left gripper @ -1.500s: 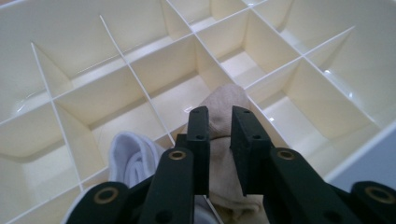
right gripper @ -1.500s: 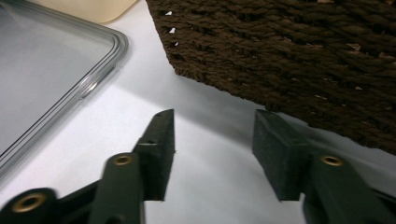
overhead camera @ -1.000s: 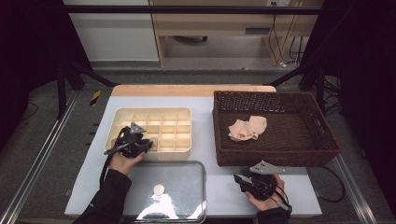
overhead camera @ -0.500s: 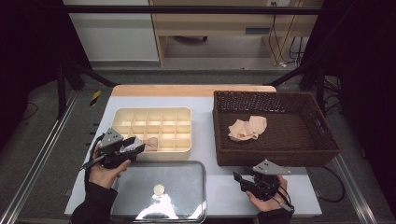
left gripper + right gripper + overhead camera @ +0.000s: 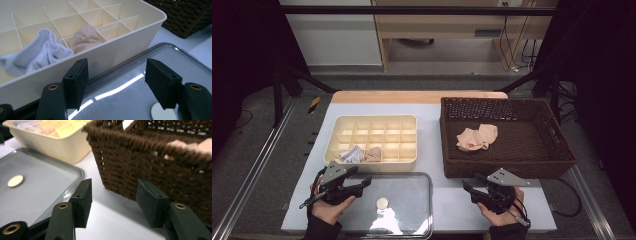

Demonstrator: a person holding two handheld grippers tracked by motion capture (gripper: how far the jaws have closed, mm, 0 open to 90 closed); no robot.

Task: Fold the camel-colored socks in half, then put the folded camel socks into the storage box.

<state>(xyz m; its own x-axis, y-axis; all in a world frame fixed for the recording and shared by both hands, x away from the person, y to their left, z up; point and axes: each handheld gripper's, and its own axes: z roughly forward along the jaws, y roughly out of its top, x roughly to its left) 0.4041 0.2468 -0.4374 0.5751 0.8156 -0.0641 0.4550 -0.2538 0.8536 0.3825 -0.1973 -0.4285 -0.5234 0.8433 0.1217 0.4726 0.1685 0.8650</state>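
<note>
Unmarked socks [image 5: 361, 154] in plain organizer [image 5: 409, 161]

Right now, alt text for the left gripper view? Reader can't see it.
Open left gripper, nothing between its black jaws, hovering over a clear lid beside a cream divided box. Near compartments hold a white sock and a beige sock; a dark wicker basket sits beyond.

organizer [image 5: 374, 125]: cream | sock [image 5: 351, 155]: white | second sock [image 5: 373, 154]: peach | basket [image 5: 512, 167]: dark brown weave | lid [image 5: 407, 200]: clear, glossy | worktop [image 5: 432, 130]: pale grey | tools: black
</note>
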